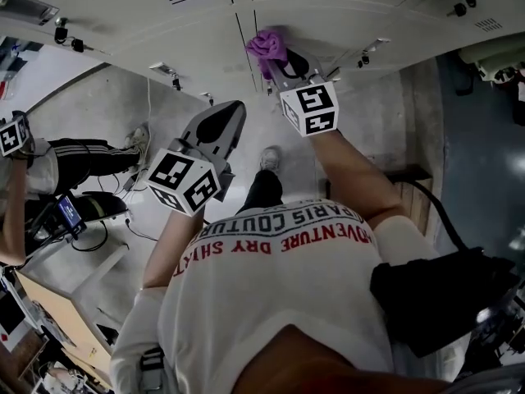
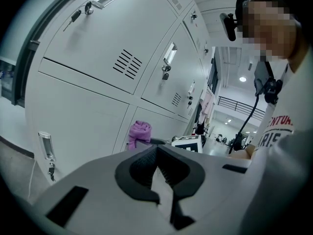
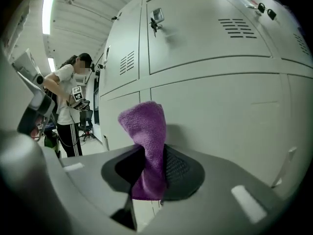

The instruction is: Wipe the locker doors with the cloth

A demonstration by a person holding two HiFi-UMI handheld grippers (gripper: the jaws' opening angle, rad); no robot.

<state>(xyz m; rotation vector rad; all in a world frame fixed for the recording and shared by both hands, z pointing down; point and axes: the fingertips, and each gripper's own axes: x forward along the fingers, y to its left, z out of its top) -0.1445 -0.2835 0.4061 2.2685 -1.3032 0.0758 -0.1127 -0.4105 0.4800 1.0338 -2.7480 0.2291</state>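
A purple cloth (image 1: 268, 48) is pinched in my right gripper (image 1: 277, 66), which is shut on it and held up to the grey locker doors (image 1: 213, 31). In the right gripper view the cloth (image 3: 145, 141) sticks up between the jaws, close in front of a lower door (image 3: 220, 116); I cannot tell whether it touches. My left gripper (image 1: 228, 115) hangs lower and to the left, away from the lockers, shut with nothing in it. From the left gripper view the cloth (image 2: 140, 132) shows beyond the closed jaws (image 2: 157, 150), against the locker front (image 2: 88, 87).
Handles with keys (image 2: 166, 72) and vent slots (image 3: 237, 27) stick out of the doors. Another person (image 1: 66, 162) stands at the left, also seen as a person (image 3: 68, 106) down the locker row. A black bag (image 1: 435, 294) hangs at my right side, a wooden bench (image 1: 410, 191) beyond it.
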